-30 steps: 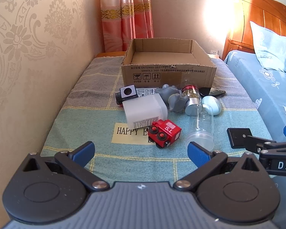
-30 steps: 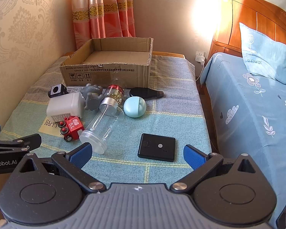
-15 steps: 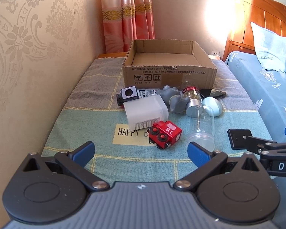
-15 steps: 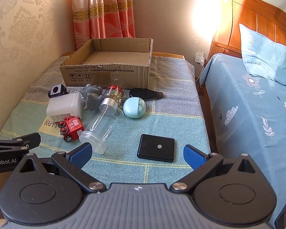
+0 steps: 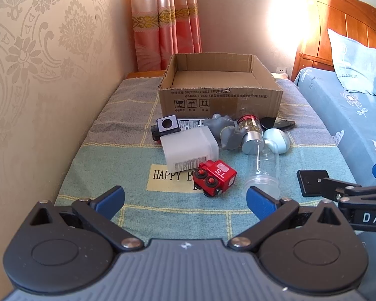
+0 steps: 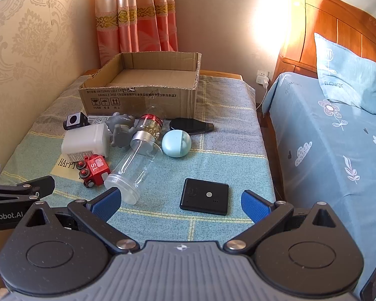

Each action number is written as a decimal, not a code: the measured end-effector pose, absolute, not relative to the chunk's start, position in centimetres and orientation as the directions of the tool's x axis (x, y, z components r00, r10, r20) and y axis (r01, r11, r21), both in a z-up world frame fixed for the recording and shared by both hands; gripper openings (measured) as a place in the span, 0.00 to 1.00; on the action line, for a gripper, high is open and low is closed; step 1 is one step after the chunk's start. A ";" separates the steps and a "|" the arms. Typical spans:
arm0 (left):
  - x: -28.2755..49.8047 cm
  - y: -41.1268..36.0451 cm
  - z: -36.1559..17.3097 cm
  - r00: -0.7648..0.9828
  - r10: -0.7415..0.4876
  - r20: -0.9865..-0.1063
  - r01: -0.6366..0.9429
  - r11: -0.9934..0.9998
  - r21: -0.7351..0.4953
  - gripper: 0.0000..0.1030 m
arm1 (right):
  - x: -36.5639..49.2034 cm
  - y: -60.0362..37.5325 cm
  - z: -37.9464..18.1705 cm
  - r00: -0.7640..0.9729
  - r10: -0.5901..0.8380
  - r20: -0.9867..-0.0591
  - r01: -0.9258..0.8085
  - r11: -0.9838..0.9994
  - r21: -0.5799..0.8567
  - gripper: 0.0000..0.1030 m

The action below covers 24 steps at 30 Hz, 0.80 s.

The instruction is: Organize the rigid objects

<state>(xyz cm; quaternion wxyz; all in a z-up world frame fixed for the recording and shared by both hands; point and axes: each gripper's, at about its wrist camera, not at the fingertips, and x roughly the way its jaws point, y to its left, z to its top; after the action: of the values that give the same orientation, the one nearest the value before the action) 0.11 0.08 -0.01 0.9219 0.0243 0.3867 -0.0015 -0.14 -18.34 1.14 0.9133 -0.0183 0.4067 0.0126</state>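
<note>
An open cardboard box [image 5: 220, 97] [image 6: 140, 95] stands at the back of the cloth-covered table. In front of it lie a red toy train [image 5: 214, 176] [image 6: 94, 169], a white plastic container [image 5: 189, 149] [image 6: 85, 143], a clear bottle [image 5: 263, 165] [image 6: 135, 165], a grey figure [image 5: 225, 133] [image 6: 121, 130], a pale blue egg-shaped case [image 5: 275, 140] [image 6: 176, 143], a small black-and-white cube [image 5: 166, 125] [image 6: 74, 121], a flat black square device [image 6: 205, 196] [image 5: 310, 181]. My left gripper [image 5: 185, 199] is open and empty, short of the train. My right gripper [image 6: 180, 203] is open and empty, just short of the black square.
A black oval item [image 6: 190, 125] lies by the box. A patterned wall [image 5: 37, 87] runs along the left. A bed with blue sheets [image 6: 338, 150] and a pillow [image 6: 348, 77] is on the right, across a narrow gap. A curtain [image 5: 165, 22] hangs behind.
Both grippers have drifted very slightly; the left view has edged a little closer to the objects. Nothing was taken hold of and no object moved.
</note>
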 end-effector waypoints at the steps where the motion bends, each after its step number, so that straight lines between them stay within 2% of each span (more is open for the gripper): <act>1: 0.1 0.0 0.0 0.701 0.016 -0.713 0.022 0.999 0.044 1.00 | -0.2 -18.3 1.1 0.669 0.007 -0.743 -0.038 0.999 -0.025 1.00; 24: 0.2 -0.3 0.1 0.705 0.008 -0.709 0.036 0.998 0.047 1.00 | -0.2 -18.2 1.2 0.674 0.014 -0.738 -0.052 0.998 -0.030 1.00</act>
<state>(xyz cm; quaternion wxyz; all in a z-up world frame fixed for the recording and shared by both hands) 0.18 -0.29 0.11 0.9229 0.0288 0.3839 -0.0075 -0.17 -18.22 1.16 0.9147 -0.0241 0.4030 0.0180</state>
